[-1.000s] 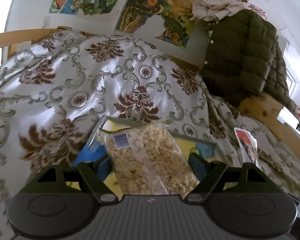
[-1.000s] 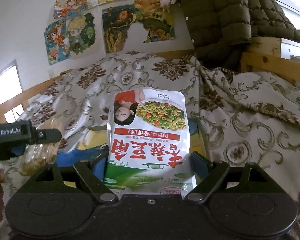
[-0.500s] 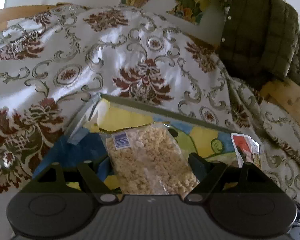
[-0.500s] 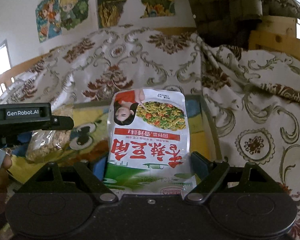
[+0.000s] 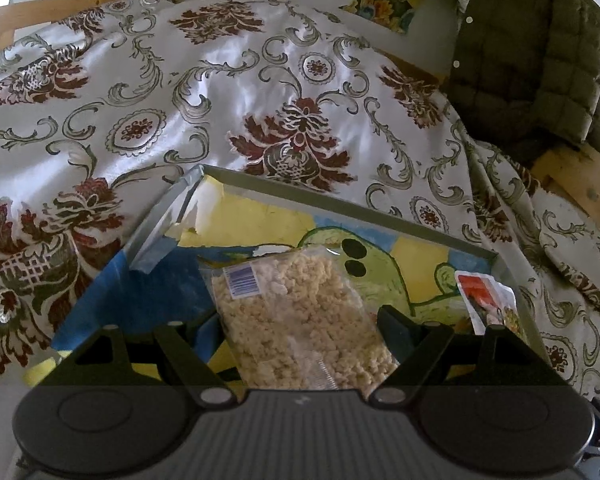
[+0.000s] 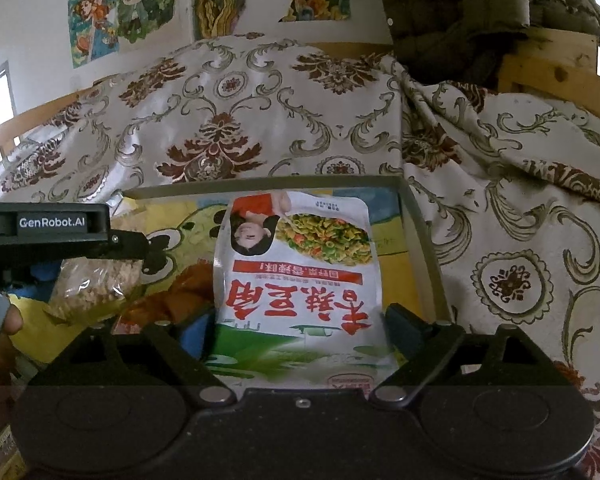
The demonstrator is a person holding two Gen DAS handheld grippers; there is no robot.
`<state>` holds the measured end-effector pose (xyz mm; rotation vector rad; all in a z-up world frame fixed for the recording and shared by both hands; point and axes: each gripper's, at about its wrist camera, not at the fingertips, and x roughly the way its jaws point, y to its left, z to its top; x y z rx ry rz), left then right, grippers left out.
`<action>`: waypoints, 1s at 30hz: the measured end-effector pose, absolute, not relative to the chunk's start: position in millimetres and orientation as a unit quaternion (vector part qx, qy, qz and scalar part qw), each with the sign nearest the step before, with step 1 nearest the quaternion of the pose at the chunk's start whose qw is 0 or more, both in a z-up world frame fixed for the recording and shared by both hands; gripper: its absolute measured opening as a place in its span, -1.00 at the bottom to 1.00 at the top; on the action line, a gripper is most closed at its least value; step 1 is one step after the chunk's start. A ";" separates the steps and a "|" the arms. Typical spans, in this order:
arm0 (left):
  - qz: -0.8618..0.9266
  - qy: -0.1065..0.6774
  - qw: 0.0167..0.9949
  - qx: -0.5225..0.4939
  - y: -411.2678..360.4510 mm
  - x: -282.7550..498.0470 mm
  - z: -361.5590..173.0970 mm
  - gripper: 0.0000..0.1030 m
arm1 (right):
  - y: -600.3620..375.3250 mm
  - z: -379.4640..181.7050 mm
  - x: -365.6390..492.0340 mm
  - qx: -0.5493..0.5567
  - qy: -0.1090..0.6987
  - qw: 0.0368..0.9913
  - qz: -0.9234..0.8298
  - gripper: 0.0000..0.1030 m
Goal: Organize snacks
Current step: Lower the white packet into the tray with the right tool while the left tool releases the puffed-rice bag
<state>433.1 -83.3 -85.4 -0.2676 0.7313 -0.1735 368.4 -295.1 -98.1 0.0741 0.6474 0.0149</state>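
A shallow grey-rimmed tray with a colourful cartoon lining lies on the bed. My left gripper is shut on a clear bag of pale puffed snack, which hangs low over the tray's left half. From the right wrist view, that gripper and the clear bag show at the left. My right gripper is opening around a white, red and green snack pouch that lies in the tray's right half; its fingers stand just clear of the pouch sides. The pouch's top shows at the right in the left wrist view.
A shiny floral bedspread lies all around the tray. An olive quilted jacket hangs over a wooden frame at the back right. Posters cover the wall. A hand holds the left gripper.
Both grippers came down toward the tray with their bags, so the tray now fills the lower view. The right jaws have spread a little off the pouch.
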 end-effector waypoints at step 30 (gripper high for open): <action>-0.056 0.367 0.921 -0.122 -85.8 410.4 -56.9 1.00 | -293.7 -80.6 359.3 0.035 0.318 0.947 0.029 0.98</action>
